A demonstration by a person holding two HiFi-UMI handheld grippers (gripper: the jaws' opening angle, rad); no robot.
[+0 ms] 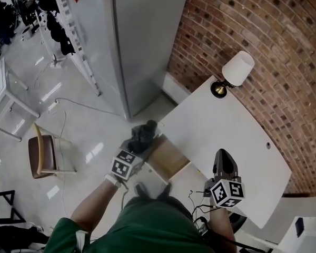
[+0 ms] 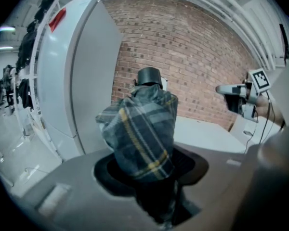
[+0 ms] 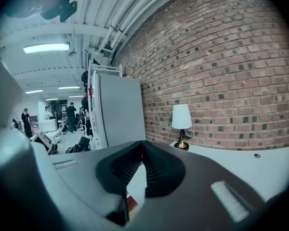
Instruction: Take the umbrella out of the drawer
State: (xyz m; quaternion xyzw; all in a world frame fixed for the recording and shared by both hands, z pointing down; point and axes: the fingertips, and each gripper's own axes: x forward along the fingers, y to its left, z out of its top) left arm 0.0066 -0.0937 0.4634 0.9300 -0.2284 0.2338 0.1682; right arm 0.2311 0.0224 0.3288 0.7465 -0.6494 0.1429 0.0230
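A folded plaid umbrella (image 2: 140, 129) with a black handle cap (image 2: 150, 76) stands up between the jaws of my left gripper (image 2: 145, 165), which is shut on it. In the head view it is a dark bundle (image 1: 142, 134) in my left gripper (image 1: 138, 145), above and to the left of the open drawer (image 1: 169, 157), whose wooden bottom shows. My right gripper (image 1: 223, 154) hovers over the near part of the white desk top (image 1: 226, 125). Its jaws (image 3: 142, 144) meet at the tips with nothing between them. From the left gripper view the right gripper (image 2: 233, 91) shows at the right.
A white-shaded lamp (image 1: 236, 70) stands at the desk's far corner by the brick wall (image 1: 274, 41). A tall grey cabinet (image 1: 142, 41) rises left of the desk. A brown chair (image 1: 42, 155) sits on the floor at left. Cables (image 1: 197, 204) hang near my body.
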